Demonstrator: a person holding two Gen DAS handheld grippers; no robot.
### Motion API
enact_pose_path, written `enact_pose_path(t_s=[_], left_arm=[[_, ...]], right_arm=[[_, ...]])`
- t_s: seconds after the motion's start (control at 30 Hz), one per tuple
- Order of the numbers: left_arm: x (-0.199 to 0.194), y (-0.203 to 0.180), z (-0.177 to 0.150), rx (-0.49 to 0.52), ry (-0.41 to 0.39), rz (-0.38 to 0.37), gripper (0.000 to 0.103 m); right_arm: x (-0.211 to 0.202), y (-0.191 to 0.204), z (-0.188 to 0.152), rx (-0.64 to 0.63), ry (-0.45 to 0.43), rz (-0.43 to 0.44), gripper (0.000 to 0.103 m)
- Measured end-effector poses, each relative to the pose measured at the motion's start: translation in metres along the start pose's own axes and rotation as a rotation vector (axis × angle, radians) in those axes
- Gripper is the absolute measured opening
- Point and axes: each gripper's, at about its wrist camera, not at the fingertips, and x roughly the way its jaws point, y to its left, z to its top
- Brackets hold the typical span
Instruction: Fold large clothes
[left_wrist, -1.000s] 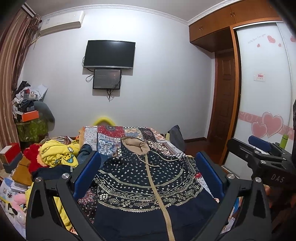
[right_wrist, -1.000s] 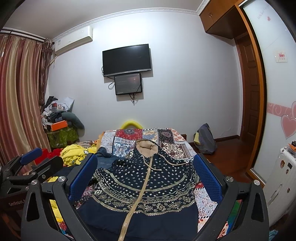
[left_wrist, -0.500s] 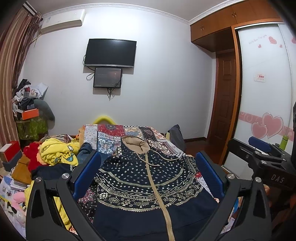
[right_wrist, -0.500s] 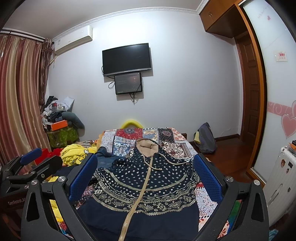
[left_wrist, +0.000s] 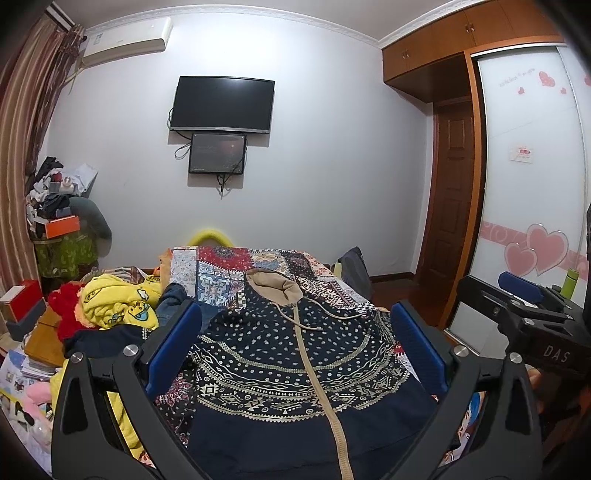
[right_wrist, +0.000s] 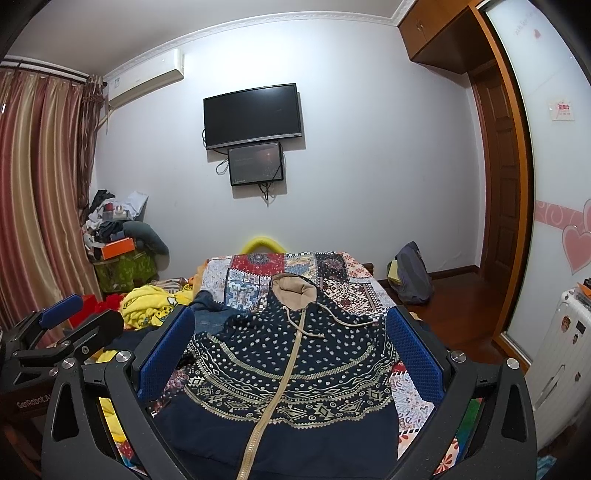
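Note:
A navy zip hoodie with cream dot and diamond patterns lies flat, front up, on the patchwork bed cover. Its tan-lined hood points toward the far wall, and its sleeves appear tucked in. My left gripper hovers above the hoodie's lower half, open and holding nothing. My right gripper hangs beside it at the same height, also open and empty. The right gripper shows at the right edge of the left wrist view; the left gripper shows at the left edge of the right wrist view.
A heap of clothes, with a yellow printed garment and a red one, lies left of the hoodie. A cluttered stand fills the far left corner. A backpack and a white suitcase stand on the wooden floor at right.

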Motion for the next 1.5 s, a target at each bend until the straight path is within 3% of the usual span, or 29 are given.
enact_pose_path(t_s=[0.33,0.57,0.87,1.0,1.2,1.37,1.5], left_arm=[[0.019,0.014,0.004,-0.004,0.011,0.03,0.103],[0.051,0.047,0.017,-0.035,0.022,0.065,0.103],[0.12,0.147,0.032,-0.107,0.106,0.2,0.103],[0.149,0.203,0.03,-0.152,0.179,0.261,0.103],[0.199,0.301,-0.013,-0.348,0.389,0.262,0.103],[0.23,0.368,-0.087,-0.526,0.569,0.278,0.103],[0.244,0.403,-0.134,-0.671,0.64,0.248,0.097]], right_arm=[[0.018,-0.003,0.002,0.008,0.023,-0.011,0.103],[0.045,-0.004,0.009,0.006,0.04,-0.019,0.103],[0.113,-0.003,0.023,-0.049,0.06,-0.015,0.103],[0.159,-0.003,0.026,-0.071,0.12,0.008,0.103],[0.234,-0.007,0.002,-0.089,0.309,0.033,0.103],[0.284,-0.011,-0.037,-0.129,0.493,0.016,0.103],[0.312,-0.013,-0.064,-0.149,0.62,0.018,0.103]])
